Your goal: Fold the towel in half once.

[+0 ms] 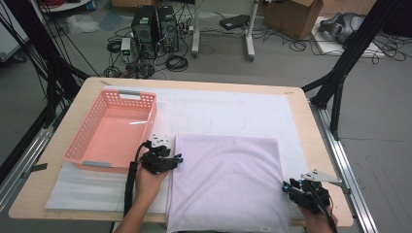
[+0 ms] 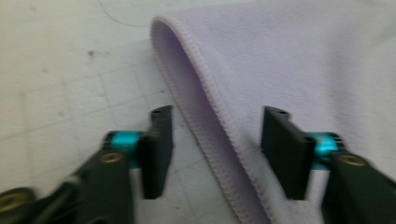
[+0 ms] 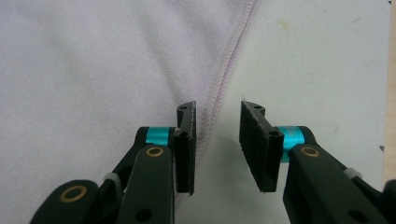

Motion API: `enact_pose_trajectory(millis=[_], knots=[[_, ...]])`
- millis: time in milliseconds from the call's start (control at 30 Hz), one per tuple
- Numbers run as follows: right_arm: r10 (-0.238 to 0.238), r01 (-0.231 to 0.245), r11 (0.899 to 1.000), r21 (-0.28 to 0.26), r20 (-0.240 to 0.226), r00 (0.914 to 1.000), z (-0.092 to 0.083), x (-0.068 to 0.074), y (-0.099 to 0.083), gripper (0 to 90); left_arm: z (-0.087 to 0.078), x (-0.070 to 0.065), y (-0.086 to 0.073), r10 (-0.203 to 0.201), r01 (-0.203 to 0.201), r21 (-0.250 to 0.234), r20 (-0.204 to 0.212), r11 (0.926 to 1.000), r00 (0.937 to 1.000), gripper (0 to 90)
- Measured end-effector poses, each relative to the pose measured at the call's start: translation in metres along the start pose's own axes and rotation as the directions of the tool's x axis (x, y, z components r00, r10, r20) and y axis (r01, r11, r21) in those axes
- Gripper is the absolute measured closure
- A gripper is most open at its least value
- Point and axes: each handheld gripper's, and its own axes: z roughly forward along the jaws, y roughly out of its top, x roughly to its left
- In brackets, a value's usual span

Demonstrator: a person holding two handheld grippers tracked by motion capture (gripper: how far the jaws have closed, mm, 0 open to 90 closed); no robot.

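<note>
From my seat at the controls I look down on a light wooden table (image 1: 311, 145) with rounded corners, a white mat (image 1: 228, 109) spread over most of its top. Beyond it the floor (image 1: 286, 63) is grey and strewn with black cables (image 1: 177, 62). Two black computer towers (image 1: 155, 29) stand side by side there, next to the white legs of a stand (image 1: 250, 36). A cardboard box (image 1: 294, 17) sits farther right. Black frame struts (image 1: 350, 53) rise at both sides. The light is even and soft.

towel (image 1: 228, 179) near edge cut off by frame, left gripper view blurred, forearms cropped
</note>
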Motion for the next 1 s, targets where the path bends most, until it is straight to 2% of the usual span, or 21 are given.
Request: enact_pose_trajectory(millis=[33,67,100,200,267,367,400,433,533,600,700,733,767,833,867,900,933,967,1000], knots=[[0.0,0.0,1.0,-0.002,-0.001,1.0,0.0,0.0,0.0,65.4,-0.001,0.001,0.0,-0.012,0.012,0.004,0.023,0.9999,0.9997,80.0],[0.001,-0.001,1.0,-0.003,-0.001,1.0,0.0,0.0,0.0,65.1,-0.001,0.0,0.002,-0.036,0.036,0.011,-0.004,0.9993,0.9994,85.6],[0.003,-0.003,1.0,-0.006,-0.002,1.0,0.0,-0.001,-0.001,65.0,-0.002,0.0,0.002,-0.036,0.037,0.012,-0.037,0.9993,0.9987,86.4],[0.006,-0.006,1.0,-0.005,-0.002,1.0,0.0,-0.001,-0.001,64.8,-0.001,0.002,0.0,-0.085,0.085,-0.013,-0.055,0.9963,0.9949,85.3],[0.005,-0.005,1.0,-0.004,0.0,1.0,0.0,-0.001,0.0,62.2,-0.001,0.0,-0.003,-0.074,0.072,-0.027,-0.088,0.9971,0.9934,70.2],[0.023,-0.024,1.0,-0.018,-0.013,0.9996,0.0,-0.005,0.002,53.5,-0.001,0.004,-0.006,-0.114,0.114,-0.045,0.005,0.9924,0.9934,47.5],[0.034,-0.034,0.999,-0.037,-0.021,0.9992,0.001,-0.007,0.003,51.3,-0.001,0.004,-0.006,-0.118,0.119,-0.045,0.024,0.9919,0.9928,42.9],[0.052,-0.054,0.997,-0.058,-0.036,0.998,0.001,-0.009,0.004,49.3,-0.001,0.003,-0.006,-0.113,0.114,-0.041,0.039,0.9926,0.9929,42.2],[0.081,-0.086,0.992,-0.091,-0.056,0.9951,0.006,-0.014,0.01,48.1,0.0,-0.001,-0.006,-0.071,0.072,-0.034,0.028,0.9968,0.9971,48.6],[0.098,-0.103,0.99,-0.092,-0.053,0.9938,0.015,-0.017,0.016,48.1,0.0,-0.002,-0.006,-0.07,0.071,-0.035,0.018,0.9969,0.9974,54.8],[0.119,-0.123,0.989,-0.077,-0.045,0.9918,0.034,-0.019,0.029,48.0,0.0,-0.005,-0.006,-0.056,0.054,-0.036,-0.031,0.9979,0.998,64.9],[0.12,-0.123,0.99,-0.075,-0.048,0.9916,0.04,-0.019,0.034,47.9,0.001,-0.005,-0.006,-0.056,0.056,-0.039,0.006,0.9977,0.9984,68.3],[0.114,-0.118,0.99,-0.079,-0.053,0.992,0.047,-0.018,0.039,47.8,0.002,-0.006,-0.005,-0.057,0.057,-0.038,0.006,0.9976,0.9983,82.0],[0.1,-0.102,0.992,-0.067,-0.043,0.9941,0.059,-0.014,0.047,50.4,0.003,-0.007,-0.004,-0.078,0.078,-0.038,0.004,0.9962,0.9969,84.2],[0.087,-0.087,0.994,-0.068,-0.006,0.9962,0.061,-0.012,0.049,54.5,0.003,-0.005,-0.004,-0.104,0.104,-0.031,0.016,0.9941,0.9945,84.8],[0.102,-0.101,0.993,-0.059,0.005,0.9948,0.062,-0.01,0.051,57.7,0.003,-0.002,-0.004,-0.144,0.145,-0.03,0.036,0.9889,0.9889,85.1],[0.11,-0.11,0.993,-0.049,0.01,0.9938,0.062,-0.01,0.053,64.2,0.003,-0.002,-0.004,-0.144,0.145,-0.03,0.036,0.9889,0.9889,85.2],[0.118,-0.119,0.992,-0.043,-0.014,0.9929,0.061,-0.011,0.053,84.4,0.003,0.002,-0.004,-0.202,0.203,-0.02,0.061,0.9789,0.9775,85.4],[0.146,-0.148,0.988,-0.036,-0.062,0.9873,0.062,-0.011,0.053,84.0,0.003,0.003,-0.004,-0.213,0.215,-0.019,0.061,0.9765,0.9751,85.5]])
